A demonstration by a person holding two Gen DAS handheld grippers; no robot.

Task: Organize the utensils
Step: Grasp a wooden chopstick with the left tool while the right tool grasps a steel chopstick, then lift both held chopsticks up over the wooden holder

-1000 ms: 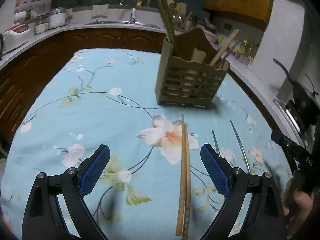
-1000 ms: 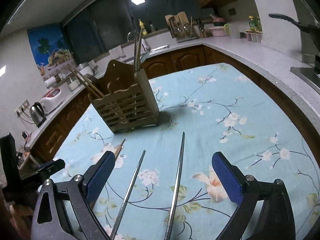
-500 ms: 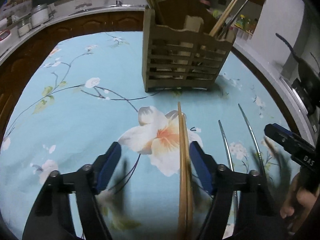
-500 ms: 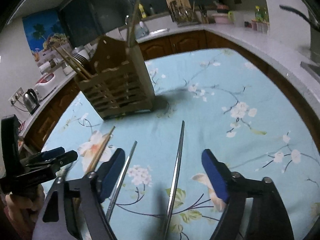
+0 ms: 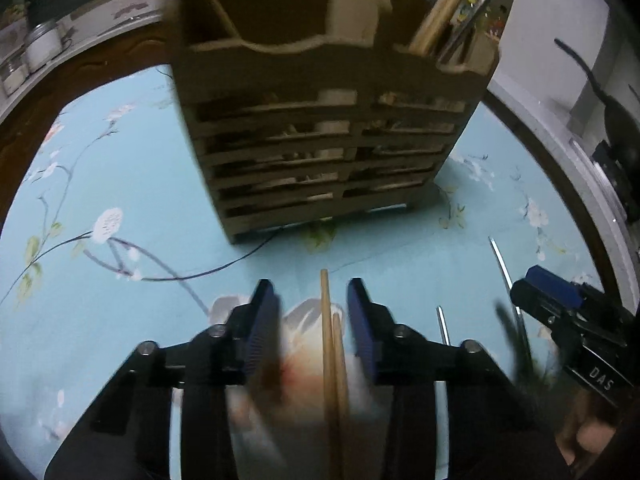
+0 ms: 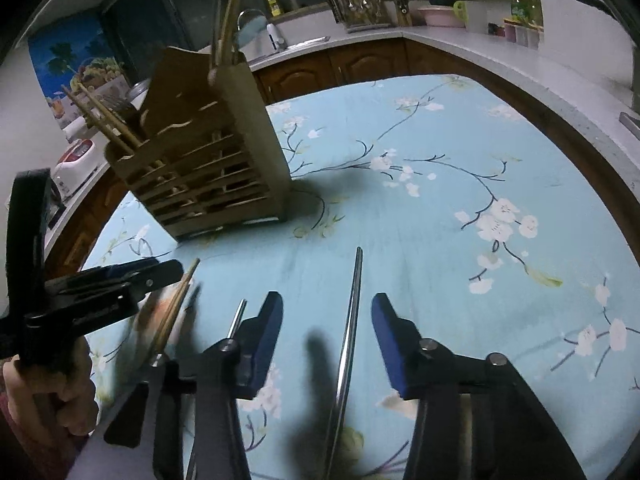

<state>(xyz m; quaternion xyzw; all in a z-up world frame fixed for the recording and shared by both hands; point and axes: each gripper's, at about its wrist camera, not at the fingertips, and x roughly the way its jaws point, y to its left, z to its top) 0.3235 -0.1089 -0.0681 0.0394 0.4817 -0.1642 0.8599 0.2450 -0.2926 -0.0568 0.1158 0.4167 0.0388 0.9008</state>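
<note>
A pair of wooden chopsticks (image 5: 331, 360) lies on the floral tablecloth between the jaws of my left gripper (image 5: 314, 312), which is partly closed around them with gaps on both sides. A metal chopstick (image 6: 349, 332) lies between the jaws of my right gripper (image 6: 326, 328), also partly closed and not touching it. A second metal chopstick (image 6: 236, 320) lies just left of the right gripper's left finger. The wooden slatted utensil holder (image 5: 328, 112) stands just beyond, holding chopsticks; it also shows in the right wrist view (image 6: 204, 152). The left gripper shows in the right wrist view (image 6: 120, 280).
The table has a blue floral cloth (image 6: 460, 200). Kitchen counters (image 6: 500, 48) with jars, a dish rack and a sink run behind. A stove with a black pan (image 5: 616, 120) is at the right. The right gripper (image 5: 560, 300) sits close to the left one.
Both grippers have moved forward and down toward the table and narrowed their jaws, the left around the wooden chopsticks, the right around a metal chopstick. The holder looms closer.
</note>
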